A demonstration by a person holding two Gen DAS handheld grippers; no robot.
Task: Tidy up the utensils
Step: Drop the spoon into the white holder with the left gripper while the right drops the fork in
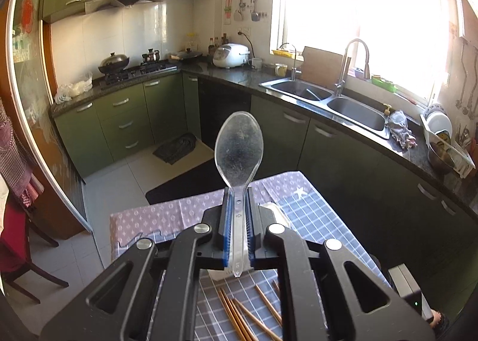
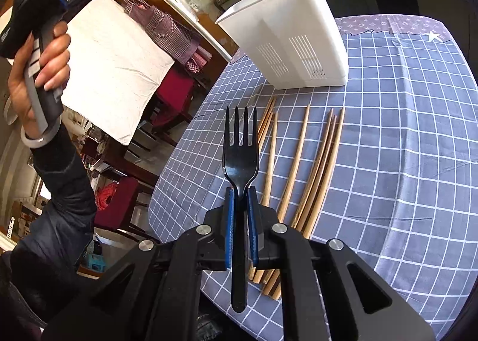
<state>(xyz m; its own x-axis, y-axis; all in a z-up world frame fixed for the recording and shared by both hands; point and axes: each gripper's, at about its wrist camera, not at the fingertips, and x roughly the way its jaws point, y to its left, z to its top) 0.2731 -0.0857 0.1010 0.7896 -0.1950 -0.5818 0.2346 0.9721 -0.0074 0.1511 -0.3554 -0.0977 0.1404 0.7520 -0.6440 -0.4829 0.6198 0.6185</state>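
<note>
My left gripper (image 1: 238, 191) is shut on the handle of a clear plastic spoon (image 1: 239, 146), bowl pointing forward, held high above the table. My right gripper (image 2: 240, 191) is shut on a black plastic fork (image 2: 240, 161), tines forward, above the table's near left part. Several wooden chopsticks (image 2: 298, 158) lie loose on the blue checked tablecloth (image 2: 403, 131), just ahead and right of the fork; their ends also show as chopsticks (image 1: 248, 317) under the left gripper. A white slotted utensil holder (image 2: 292, 45) stands at the far side of the table. A hand (image 2: 38, 72) raises the left gripper at the upper left of the right wrist view.
Beyond the table runs a kitchen counter with a double sink (image 1: 328, 99), a faucet (image 1: 349, 63), a dish rack (image 1: 445, 143), a rice cooker (image 1: 230, 55) and a stove (image 1: 137, 70). Red chairs (image 2: 176, 93) stand to the table's left.
</note>
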